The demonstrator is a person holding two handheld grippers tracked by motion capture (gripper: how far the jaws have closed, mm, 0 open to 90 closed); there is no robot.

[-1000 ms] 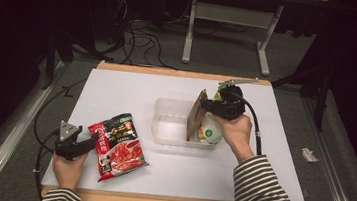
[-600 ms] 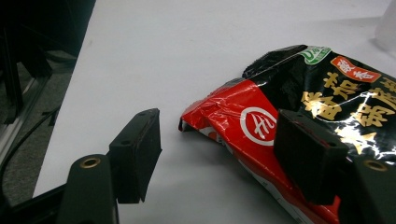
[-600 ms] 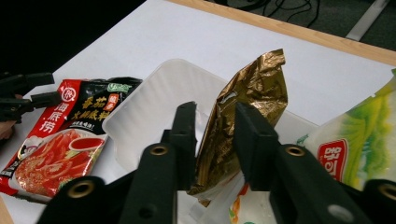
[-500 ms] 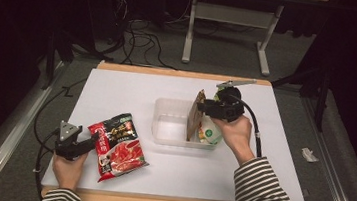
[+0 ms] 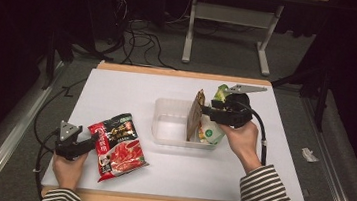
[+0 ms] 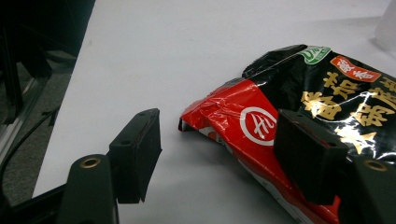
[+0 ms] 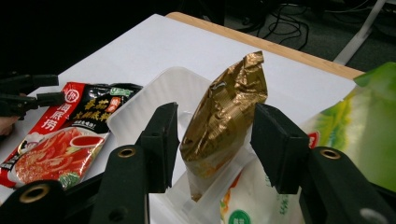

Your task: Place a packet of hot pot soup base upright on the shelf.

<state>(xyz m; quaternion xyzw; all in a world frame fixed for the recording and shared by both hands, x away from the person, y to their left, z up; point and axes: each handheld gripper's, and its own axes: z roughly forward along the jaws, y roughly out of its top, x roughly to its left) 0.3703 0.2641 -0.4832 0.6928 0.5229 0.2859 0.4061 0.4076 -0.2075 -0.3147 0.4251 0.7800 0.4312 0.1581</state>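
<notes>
A clear plastic tub [image 5: 170,126] stands mid-table. A gold foil packet [image 5: 195,113] stands on edge inside it, near its right end. My right gripper [image 5: 206,110] reaches in from the right. Its jaws have just been opening, and the gold packet [image 7: 224,116] stands between them with a gap on each side of my right gripper [image 7: 219,140]. A green and white bag [image 7: 364,116] lies under that hand. A red and black noodle packet [image 5: 119,144] lies flat at the front left. My left gripper [image 6: 224,158] is open around its near corner [image 6: 219,112].
The table's wooden far edge [image 5: 184,74] runs behind the tub. Cables trail from both grippers, the left one off the table's left side. Beyond the table are a metal stand [image 5: 229,30] and floor cables.
My right gripper has opened and let go of the gold packet, which now stands on its own in the tub. The left hand and the noodle packet have not moved.
</notes>
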